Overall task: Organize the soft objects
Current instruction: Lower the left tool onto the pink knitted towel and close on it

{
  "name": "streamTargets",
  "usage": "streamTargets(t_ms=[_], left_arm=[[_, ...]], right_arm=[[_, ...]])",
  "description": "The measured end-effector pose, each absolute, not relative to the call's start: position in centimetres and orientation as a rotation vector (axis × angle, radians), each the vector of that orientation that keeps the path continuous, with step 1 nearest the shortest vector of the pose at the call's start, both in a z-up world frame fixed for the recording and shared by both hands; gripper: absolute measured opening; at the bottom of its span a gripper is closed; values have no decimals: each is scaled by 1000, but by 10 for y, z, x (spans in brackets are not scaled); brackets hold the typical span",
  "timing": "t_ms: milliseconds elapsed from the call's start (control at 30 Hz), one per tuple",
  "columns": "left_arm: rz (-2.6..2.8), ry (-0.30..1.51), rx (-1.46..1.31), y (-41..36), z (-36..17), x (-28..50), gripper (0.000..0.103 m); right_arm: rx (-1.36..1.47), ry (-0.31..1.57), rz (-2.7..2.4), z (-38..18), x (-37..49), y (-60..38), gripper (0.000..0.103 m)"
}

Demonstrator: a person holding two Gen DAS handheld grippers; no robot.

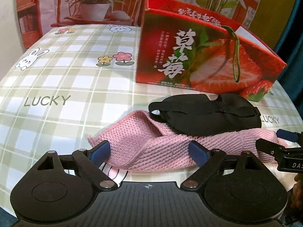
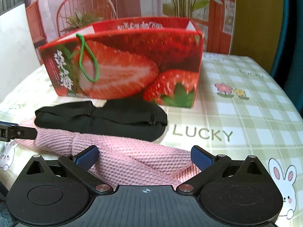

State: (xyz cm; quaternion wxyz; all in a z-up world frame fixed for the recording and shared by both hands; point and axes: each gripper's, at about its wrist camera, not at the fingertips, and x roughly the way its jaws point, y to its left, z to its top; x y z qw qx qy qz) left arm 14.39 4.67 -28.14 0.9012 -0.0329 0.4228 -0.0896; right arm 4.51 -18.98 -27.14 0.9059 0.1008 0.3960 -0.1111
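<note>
A pink knitted band (image 1: 144, 147) (image 2: 132, 153) lies flat on the checked tablecloth, and a black eye mask (image 1: 206, 115) (image 2: 102, 119) rests on its far edge. My left gripper (image 1: 149, 151) stands open over the band's left end, its blue pads wide apart on either side of the knit. My right gripper (image 2: 145, 157) is open too, straddling the band's right end. Neither pair of pads presses the fabric. In the left wrist view, the right gripper's finger (image 1: 272, 149) shows at the far right.
A red strawberry box (image 1: 204, 56) (image 2: 128, 64) with an open top and a green cord loop stands just behind the mask. The tablecloth (image 1: 56, 98) (image 2: 246, 117) carries rabbit and flower prints. A printed backdrop hangs behind the table.
</note>
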Motion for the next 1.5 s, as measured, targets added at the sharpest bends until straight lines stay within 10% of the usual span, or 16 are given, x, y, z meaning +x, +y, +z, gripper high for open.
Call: streamTargets(t_ms=[933, 1500], left_arm=[[-193, 854, -63, 42, -289, 144, 103], [-305, 867, -95, 31, -282, 136, 29]], right_arm=[[225, 780, -230, -283, 47, -192, 103], [233, 757, -220, -283, 42, -192, 103]])
